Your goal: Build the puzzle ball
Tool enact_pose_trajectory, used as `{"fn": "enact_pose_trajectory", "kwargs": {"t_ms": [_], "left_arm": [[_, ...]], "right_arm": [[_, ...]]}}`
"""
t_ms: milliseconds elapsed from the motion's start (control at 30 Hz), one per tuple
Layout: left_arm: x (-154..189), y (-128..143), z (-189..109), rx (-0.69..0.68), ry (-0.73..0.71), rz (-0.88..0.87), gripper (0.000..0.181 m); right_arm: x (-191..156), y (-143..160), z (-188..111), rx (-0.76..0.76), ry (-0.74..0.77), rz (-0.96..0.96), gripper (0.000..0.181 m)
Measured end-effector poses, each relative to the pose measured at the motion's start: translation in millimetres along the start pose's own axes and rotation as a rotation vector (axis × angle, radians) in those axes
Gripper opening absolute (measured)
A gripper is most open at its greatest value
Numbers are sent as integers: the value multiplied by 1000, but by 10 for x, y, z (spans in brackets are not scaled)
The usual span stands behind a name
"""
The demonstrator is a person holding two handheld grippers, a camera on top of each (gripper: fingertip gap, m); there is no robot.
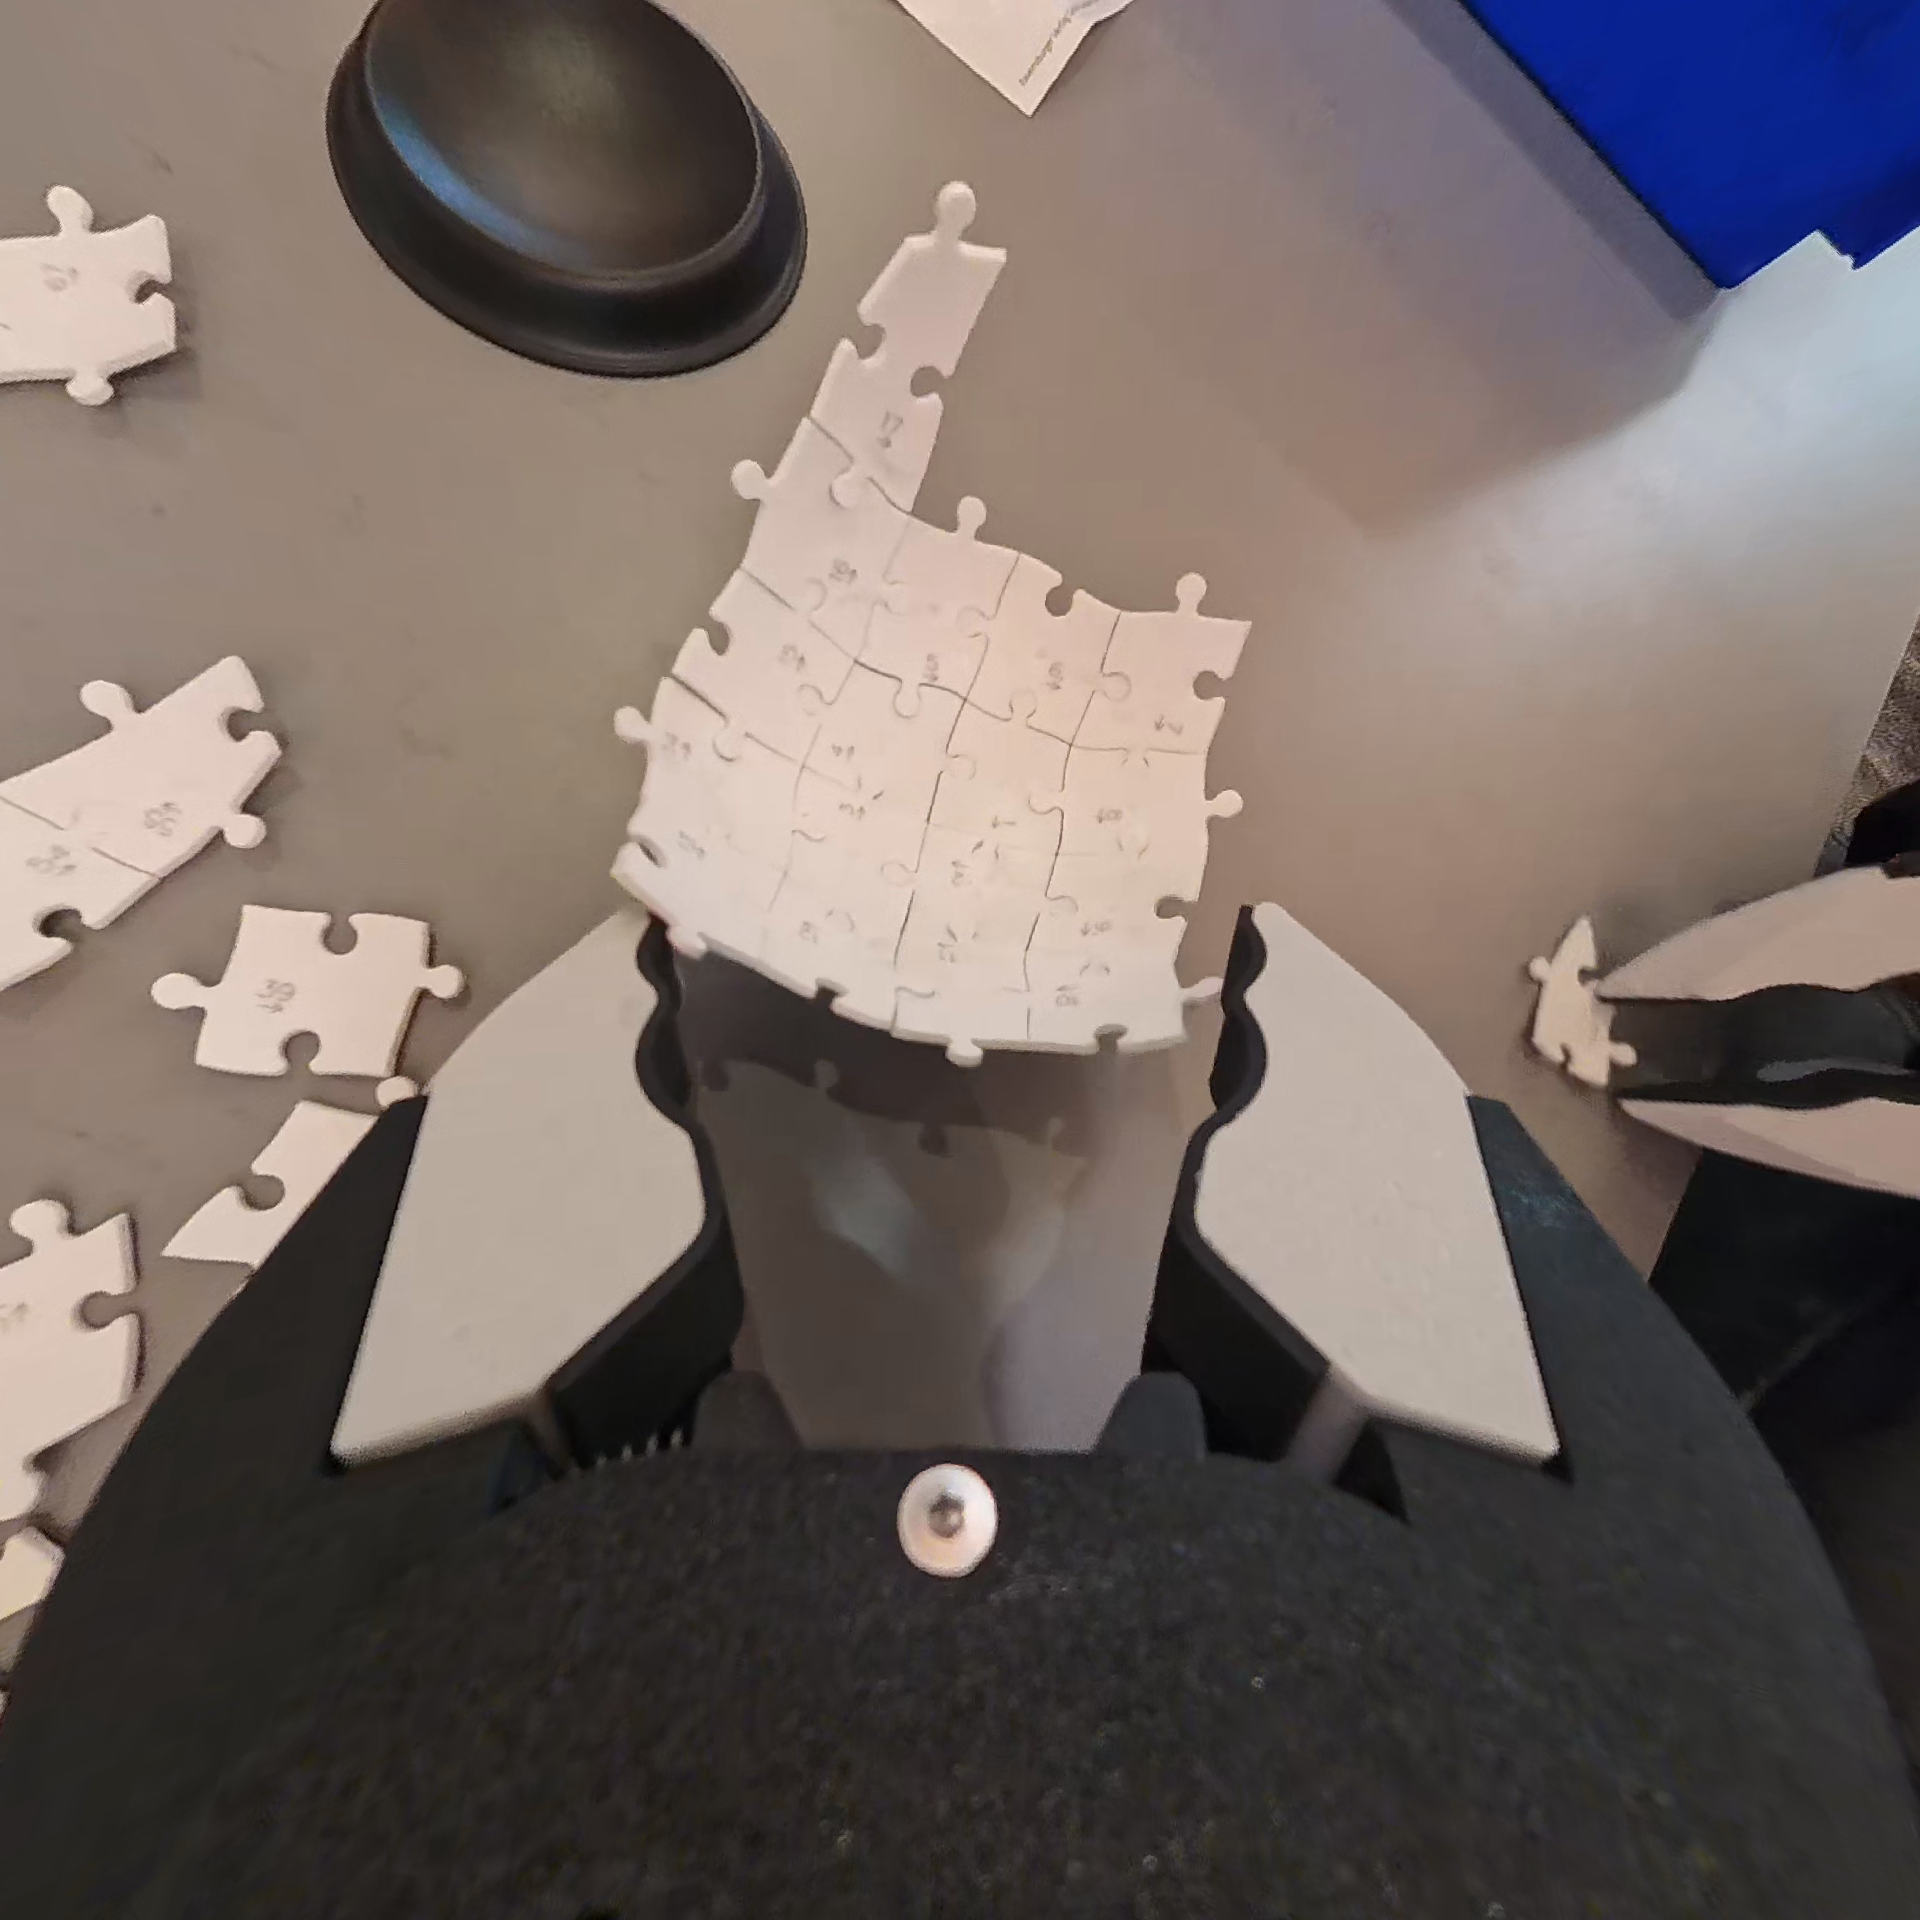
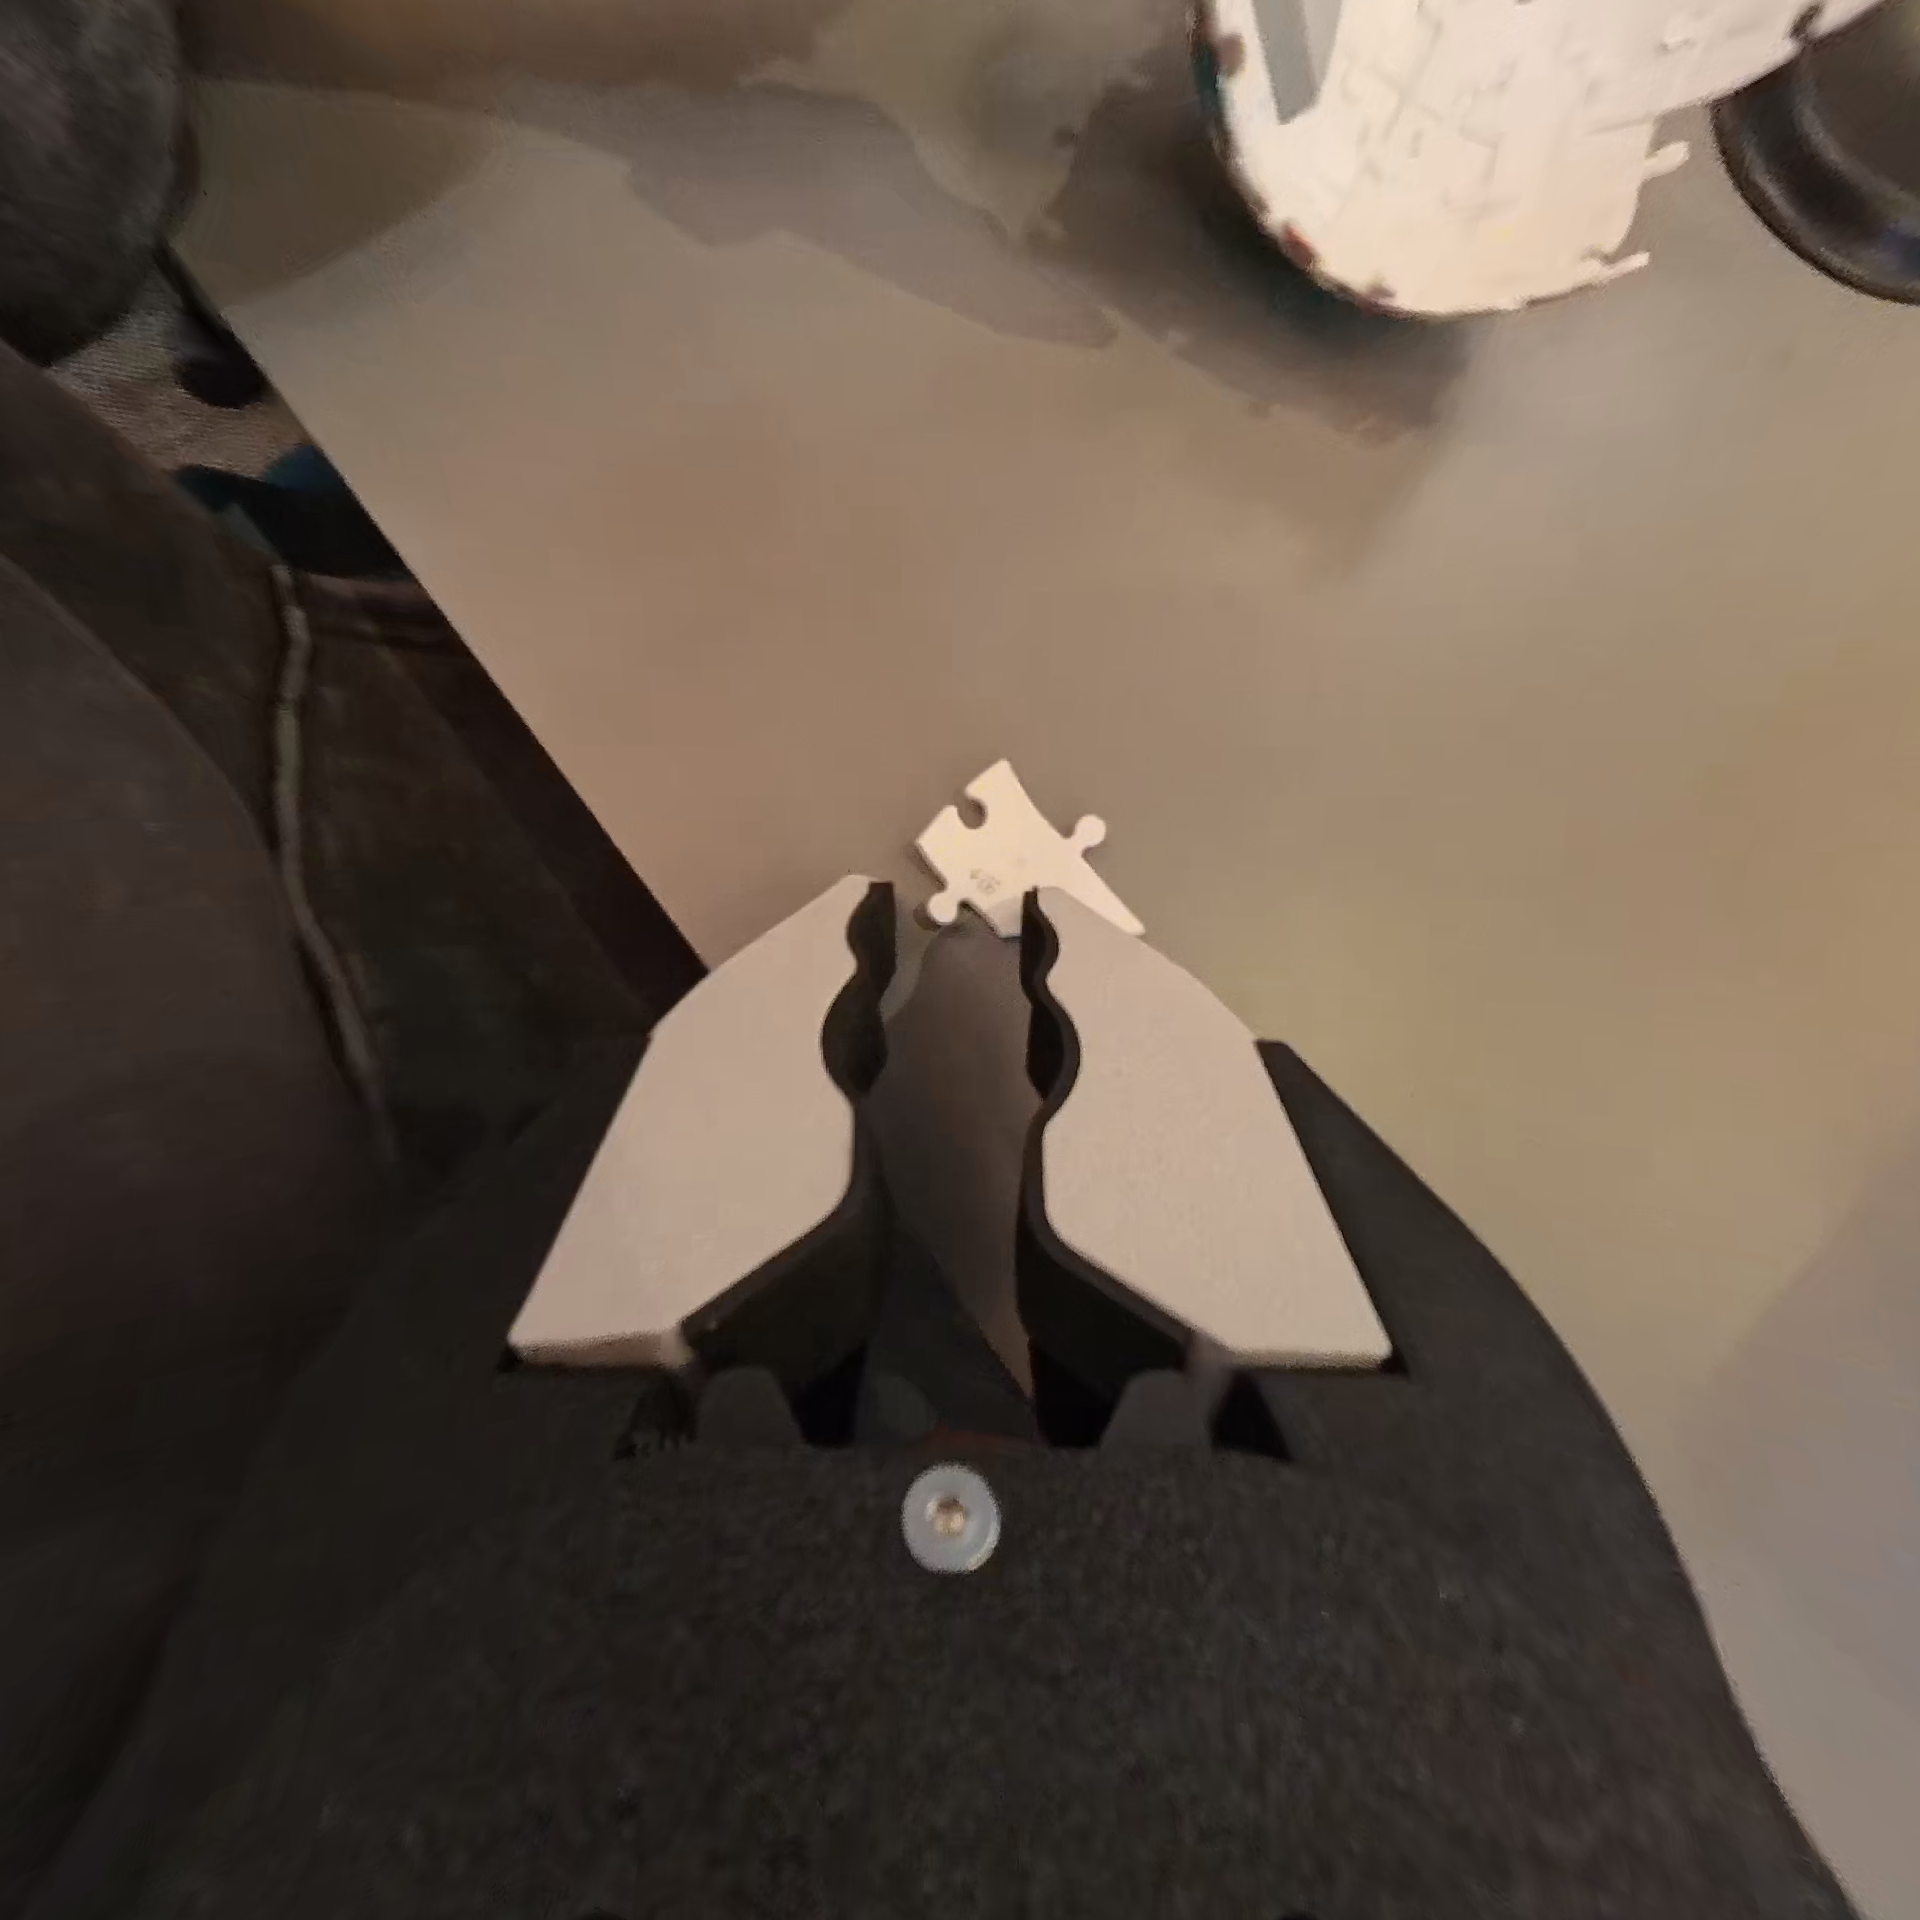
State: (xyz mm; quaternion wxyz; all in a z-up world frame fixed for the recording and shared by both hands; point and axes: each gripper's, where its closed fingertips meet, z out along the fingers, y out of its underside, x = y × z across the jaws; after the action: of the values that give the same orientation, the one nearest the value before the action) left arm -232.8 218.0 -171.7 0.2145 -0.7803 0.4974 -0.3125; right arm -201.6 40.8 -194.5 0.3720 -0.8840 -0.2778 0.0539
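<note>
A curved white assembled puzzle section (image 1: 935, 790) with printed backs facing up sits between my left gripper's (image 1: 951, 956) wide-apart jaws. Both pads (image 1: 657, 997) touch its near side edges, and its near edge casts a shadow on the grey table (image 1: 1403, 520). It also shows in the right wrist view (image 2: 1434, 166), blurred. My right gripper (image 2: 958, 902) has a narrow gap between its jaws at a single white piece (image 2: 997, 847) lying near the table's edge. Its right fingertip covers part of the piece and its left fingertip stands just clear. That gripper (image 1: 1610, 1034) and piece (image 1: 1569, 987) also show in the left wrist view.
A black round stand (image 1: 561, 177) lies beyond the section, also seen in the right wrist view (image 2: 1829, 187). Several loose white pieces (image 1: 312, 987) lie at the left. A blue box (image 1: 1714, 104) and a paper sheet (image 1: 1018, 52) are at the back. A person's dark trousers (image 2: 208, 935) are beside the table edge.
</note>
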Motion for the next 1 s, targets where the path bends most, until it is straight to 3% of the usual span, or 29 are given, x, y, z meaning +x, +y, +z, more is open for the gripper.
{"fn": "enact_pose_trajectory", "kwargs": {"t_ms": [367,767,1000], "left_arm": [[-12,8,-11,-3,-2,7,99],[-52,18,-77,5,3,-17,91],[46,69,-100,19,80,-67,59]], "right_arm": [[165,69,-23,-14,16,76,30],[188,48,0,-11,14,61,18],[332,58,9,-21,77,92,17]]}}
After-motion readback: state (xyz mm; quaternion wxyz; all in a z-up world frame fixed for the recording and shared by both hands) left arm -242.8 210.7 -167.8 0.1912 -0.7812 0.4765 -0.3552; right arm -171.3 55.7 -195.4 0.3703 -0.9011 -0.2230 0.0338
